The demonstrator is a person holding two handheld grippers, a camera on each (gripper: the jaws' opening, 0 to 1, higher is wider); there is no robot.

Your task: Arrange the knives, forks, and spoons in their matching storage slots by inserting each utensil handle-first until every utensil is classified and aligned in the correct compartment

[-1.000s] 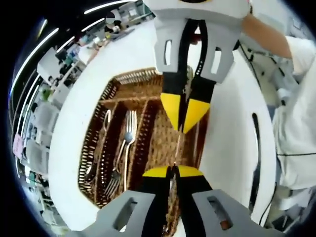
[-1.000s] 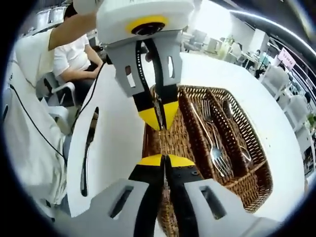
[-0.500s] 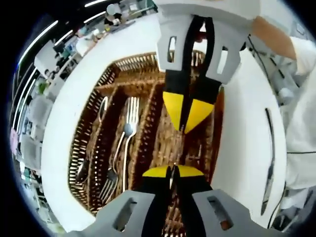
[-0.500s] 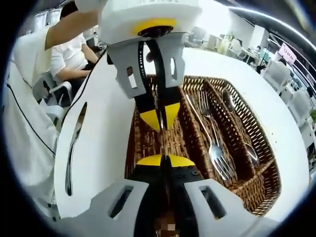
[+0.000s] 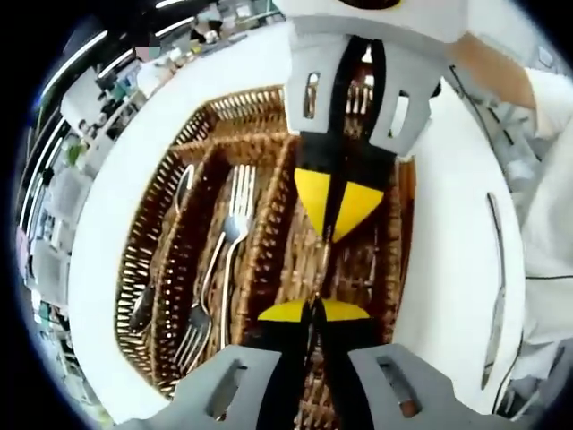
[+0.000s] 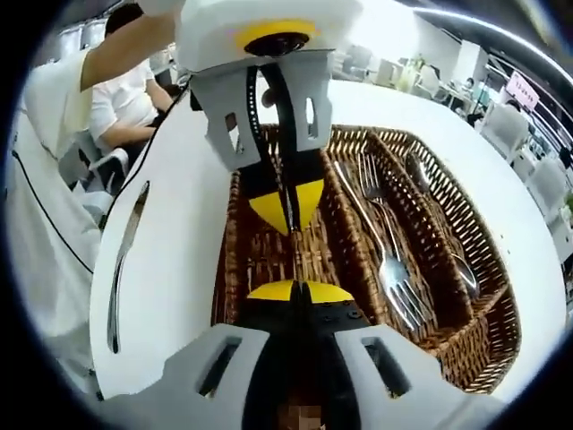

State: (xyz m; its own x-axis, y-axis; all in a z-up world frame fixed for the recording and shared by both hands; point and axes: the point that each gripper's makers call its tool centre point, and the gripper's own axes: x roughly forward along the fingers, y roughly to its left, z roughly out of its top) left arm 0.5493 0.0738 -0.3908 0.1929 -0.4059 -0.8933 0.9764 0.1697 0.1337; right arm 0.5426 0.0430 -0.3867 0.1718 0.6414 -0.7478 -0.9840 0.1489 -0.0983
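At centre frame of both views, the left gripper point(image 5: 311, 309) and right gripper point(image 6: 293, 291), jaws closed, pinch one knife point(image 5: 326, 260) over the wicker tray point(image 5: 152, 260); forks point(image 5: 228, 260) lie left. No writing legible.

One wicker tray point(image 5: 260, 134), upper middle of the left gripper view, with three long slots side by side. Two grippers over it: the left gripper point(image 5: 312, 312) at the bottom middle there, the right gripper point(image 6: 295, 292) at the bottom middle of the right gripper view. One knife held between them point(image 5: 323, 269). One more knife on the table point(image 5: 495, 269), far right of the frame. Forks point(image 5: 235, 224) in the middle slot, at least two. A spoon point(image 5: 183, 184) in the left slot; any others there are too dark to count.
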